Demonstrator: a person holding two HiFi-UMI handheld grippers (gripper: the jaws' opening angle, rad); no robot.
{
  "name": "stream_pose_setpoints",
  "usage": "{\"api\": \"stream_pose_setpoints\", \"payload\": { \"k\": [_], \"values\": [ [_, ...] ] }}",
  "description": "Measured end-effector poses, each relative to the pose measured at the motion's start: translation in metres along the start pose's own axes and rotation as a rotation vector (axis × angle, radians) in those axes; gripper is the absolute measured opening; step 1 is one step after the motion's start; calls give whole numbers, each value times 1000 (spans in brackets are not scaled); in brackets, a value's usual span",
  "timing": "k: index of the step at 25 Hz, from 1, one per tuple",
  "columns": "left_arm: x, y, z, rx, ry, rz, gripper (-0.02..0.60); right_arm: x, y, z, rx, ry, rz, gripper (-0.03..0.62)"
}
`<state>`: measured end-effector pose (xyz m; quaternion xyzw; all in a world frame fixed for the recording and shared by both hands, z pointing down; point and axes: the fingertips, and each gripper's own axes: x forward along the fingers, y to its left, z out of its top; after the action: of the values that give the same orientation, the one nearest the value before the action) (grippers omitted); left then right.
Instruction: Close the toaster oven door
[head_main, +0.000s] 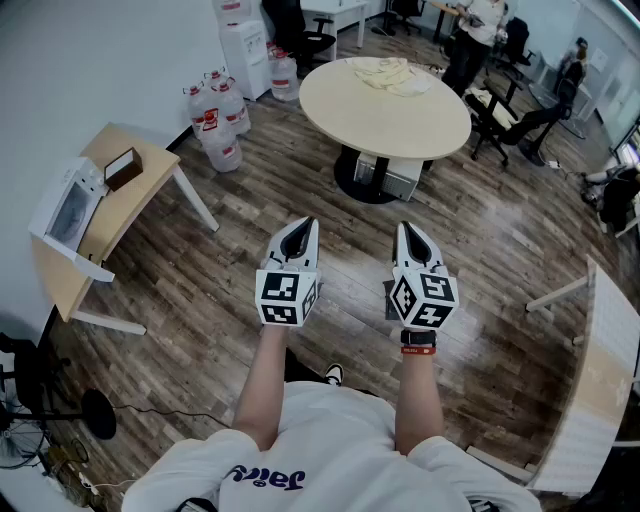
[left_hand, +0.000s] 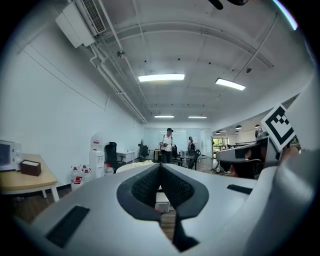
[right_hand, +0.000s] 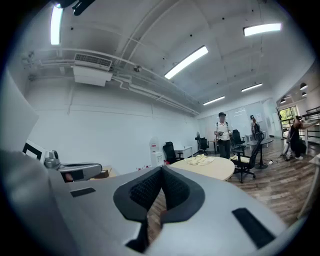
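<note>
At the left edge of the frame, a wooden counter (head_main: 95, 238) carries a white toaster oven (head_main: 68, 205) and a brown box (head_main: 122, 168). A round counter (head_main: 385, 120) at upper centre bears a cream cloth (head_main: 393, 75). Water bottles (head_main: 218, 120) stand on the plank floor (head_main: 250, 225).

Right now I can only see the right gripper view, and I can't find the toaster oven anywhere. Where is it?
Observer: The head view shows the white toaster oven on a small wooden table against the wall, at the far left of that view.
Operator: Is anything else on that table?
Observer: Yes, a small brown box sits on it, a little apart from the oven.
Operator: Is my other gripper holding something?
Observer: No. The left gripper view shows the left gripper with its jaws together and nothing between them.
</note>
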<state>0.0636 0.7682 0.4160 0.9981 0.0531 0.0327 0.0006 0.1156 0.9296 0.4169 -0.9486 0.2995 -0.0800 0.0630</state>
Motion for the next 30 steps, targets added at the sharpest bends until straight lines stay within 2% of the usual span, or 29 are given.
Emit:
{"api": "stream_pose_setpoints", "payload": {
  "k": [5,13,20,27,30],
  "values": [
    [0,30,-4,-2,9,40,17,32,20,-4,12,16,54,12],
    [-7,105,-8,-48,6,149,17,93,89,-13,44,54,197,14],
    [4,175,-7,-70,2,214,17,159,120,-15,108,76,196,15],
    [22,262,1,-90,-18,258,17,236,173,-4,64,83,235,15],
    [31,293,1,-91,-18,291,17,267,196,-2,41,86,279,15]
  ]
}}
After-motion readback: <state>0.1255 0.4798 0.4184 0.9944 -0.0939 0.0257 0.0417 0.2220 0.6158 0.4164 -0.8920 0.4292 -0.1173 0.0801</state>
